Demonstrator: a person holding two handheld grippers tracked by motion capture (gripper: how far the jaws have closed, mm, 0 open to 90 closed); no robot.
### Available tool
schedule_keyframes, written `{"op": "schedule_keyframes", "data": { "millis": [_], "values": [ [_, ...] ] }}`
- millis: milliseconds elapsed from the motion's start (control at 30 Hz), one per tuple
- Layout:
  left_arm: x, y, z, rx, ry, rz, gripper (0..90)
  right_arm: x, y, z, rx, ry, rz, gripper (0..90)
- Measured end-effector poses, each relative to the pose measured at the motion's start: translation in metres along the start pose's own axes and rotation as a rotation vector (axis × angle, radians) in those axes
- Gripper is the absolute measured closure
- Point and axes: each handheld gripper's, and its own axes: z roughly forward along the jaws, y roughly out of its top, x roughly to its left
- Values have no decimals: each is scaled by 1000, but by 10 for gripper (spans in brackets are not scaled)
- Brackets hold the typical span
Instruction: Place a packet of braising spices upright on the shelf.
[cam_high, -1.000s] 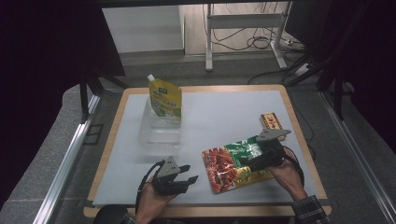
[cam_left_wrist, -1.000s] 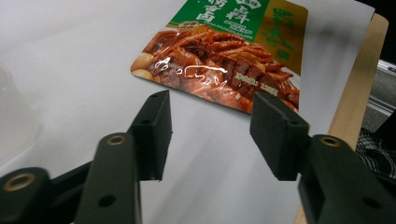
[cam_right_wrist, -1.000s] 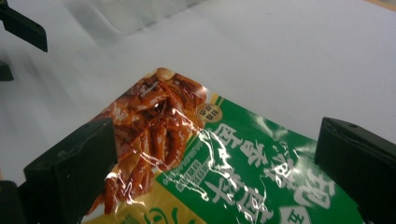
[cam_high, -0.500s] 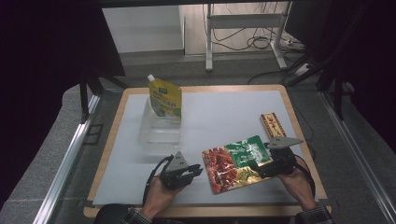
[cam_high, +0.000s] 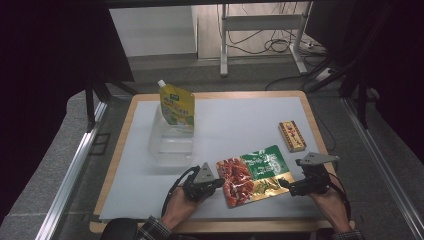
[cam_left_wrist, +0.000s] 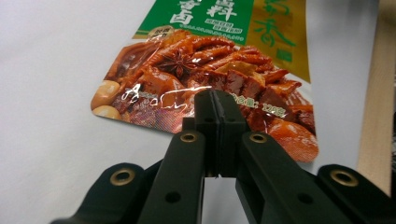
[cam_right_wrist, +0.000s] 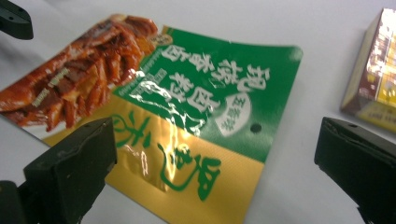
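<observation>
Two claws flank one flat food pouch (cam_high: 254, 174) on the white surface (cam_high: 240, 125), near its front edge. Starting at the left: the left claw (cam_high: 216, 183) has just been closing, from a half-open stance a second ago to pads pressed flat together now. In the left gripper view (cam_left_wrist: 217, 112) the shut tips lie right at the pouch's (cam_left_wrist: 205, 70) red short edge, and I cannot tell whether a sliver of foil is pinched between them or whether they only rest on it. It has also slid in from the surface's front left toward that edge. My reading is that the left side is meant to pin or nip the red end, so the pouch can be lifted or steadied from both ends.

Moving rightward, the pouch lies face up and slightly bowed, its long axis running from front left to back right: the red pictured end points at the left claw, and the green end with its hang-hole points toward the small box (cam_high: 292, 135) farther back.

At the right, the right claw (cam_high: 284, 184) has drawn back a little toward the front edge; its jaws stand wide apart in the right gripper view (cam_right_wrist: 219, 172), holding nothing, with the pouch's (cam_right_wrist: 187, 121) gold strip just ahead of them.
</observation>
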Motion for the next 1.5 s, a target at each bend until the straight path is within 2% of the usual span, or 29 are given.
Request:
{"op": "schedule_keyframes", "data": {
  "millis": [300, 567, 633, 767, 1033, 1500],
  "values": [
    [4, 0, 16, 51, 14, 12, 895, -12, -13, 11, 56, 22, 43, 0],
    [9, 1, 26, 85, 11, 17, 895, -16, -16, 24, 90, 51, 47, 0],
    [10, 0, 27, 81, -2, -4, 896, -17, -16, 28, 104, 60, 50, 0],
    [9, -1, 28, 77, 2, -3, 897, -16, -16, 33, 124, 70, 49, 0],
    [10, -2, 27, 76, -2, -7, 899, -15, -13, 37, 122, 88, 41, 0],
    [11, -2, 27, 76, -7, -16, 899, -5, -7, 40, 121, 195, 70, 9]
  ]
}}
